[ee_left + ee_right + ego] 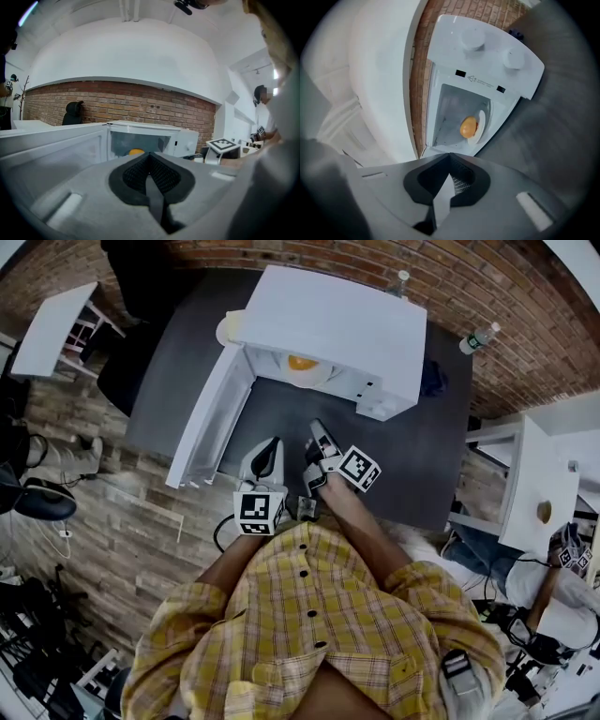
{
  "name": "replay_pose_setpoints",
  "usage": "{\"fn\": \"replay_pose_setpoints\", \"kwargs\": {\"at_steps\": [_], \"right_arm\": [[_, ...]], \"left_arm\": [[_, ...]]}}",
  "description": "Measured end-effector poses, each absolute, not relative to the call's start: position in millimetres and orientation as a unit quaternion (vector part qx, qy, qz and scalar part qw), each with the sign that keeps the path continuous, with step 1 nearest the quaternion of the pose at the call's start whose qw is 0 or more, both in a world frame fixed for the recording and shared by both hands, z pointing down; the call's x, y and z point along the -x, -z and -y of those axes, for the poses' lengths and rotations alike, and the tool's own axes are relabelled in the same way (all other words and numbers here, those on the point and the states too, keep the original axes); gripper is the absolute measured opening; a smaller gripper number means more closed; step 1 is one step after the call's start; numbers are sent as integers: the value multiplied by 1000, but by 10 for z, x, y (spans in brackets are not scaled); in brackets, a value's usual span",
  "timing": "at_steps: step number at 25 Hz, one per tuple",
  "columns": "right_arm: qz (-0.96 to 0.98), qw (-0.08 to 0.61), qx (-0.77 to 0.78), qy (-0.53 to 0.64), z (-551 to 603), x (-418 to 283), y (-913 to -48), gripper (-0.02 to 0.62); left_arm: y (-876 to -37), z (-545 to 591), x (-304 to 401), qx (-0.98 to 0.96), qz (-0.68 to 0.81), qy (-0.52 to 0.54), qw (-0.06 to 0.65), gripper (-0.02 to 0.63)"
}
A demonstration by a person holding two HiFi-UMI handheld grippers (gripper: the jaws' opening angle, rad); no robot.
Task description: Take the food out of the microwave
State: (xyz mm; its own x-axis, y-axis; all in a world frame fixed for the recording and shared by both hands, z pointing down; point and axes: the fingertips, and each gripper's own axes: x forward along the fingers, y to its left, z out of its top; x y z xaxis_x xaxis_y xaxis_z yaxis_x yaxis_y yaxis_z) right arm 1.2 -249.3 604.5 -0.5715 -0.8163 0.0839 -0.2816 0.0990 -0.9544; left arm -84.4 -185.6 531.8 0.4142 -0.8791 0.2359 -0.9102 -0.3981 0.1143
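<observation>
A white microwave (333, 329) stands on a dark grey table (422, 456) with its door (208, 418) swung open to the left. Inside, a round orange food item (302, 363) lies on a white plate (314, 378). My left gripper (272, 442) and right gripper (317, 426) hover side by side in front of the opening, both short of it. In the left gripper view the gripper (150, 154) is shut and holds nothing, with the food (136, 151) ahead. The right gripper view is rolled sideways; that gripper (450, 157) is shut and holds nothing, and the food (468, 126) shows on its plate (482, 123).
A water bottle (478, 337) stands at the table's far right corner and another bottle (401, 282) behind the microwave. A dark blue object (433, 379) lies right of the microwave. A white table (52, 329) is at the left, white furniture (539, 493) at the right.
</observation>
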Motion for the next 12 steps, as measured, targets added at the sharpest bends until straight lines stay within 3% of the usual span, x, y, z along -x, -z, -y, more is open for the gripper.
{"fn": "replay_pose_setpoints", "kwargs": {"at_steps": [12], "right_arm": [[-630, 352, 368, 587, 2768, -157, -6303, 18]], "left_arm": [[-5377, 1891, 792, -837, 529, -82, 111, 0]]}}
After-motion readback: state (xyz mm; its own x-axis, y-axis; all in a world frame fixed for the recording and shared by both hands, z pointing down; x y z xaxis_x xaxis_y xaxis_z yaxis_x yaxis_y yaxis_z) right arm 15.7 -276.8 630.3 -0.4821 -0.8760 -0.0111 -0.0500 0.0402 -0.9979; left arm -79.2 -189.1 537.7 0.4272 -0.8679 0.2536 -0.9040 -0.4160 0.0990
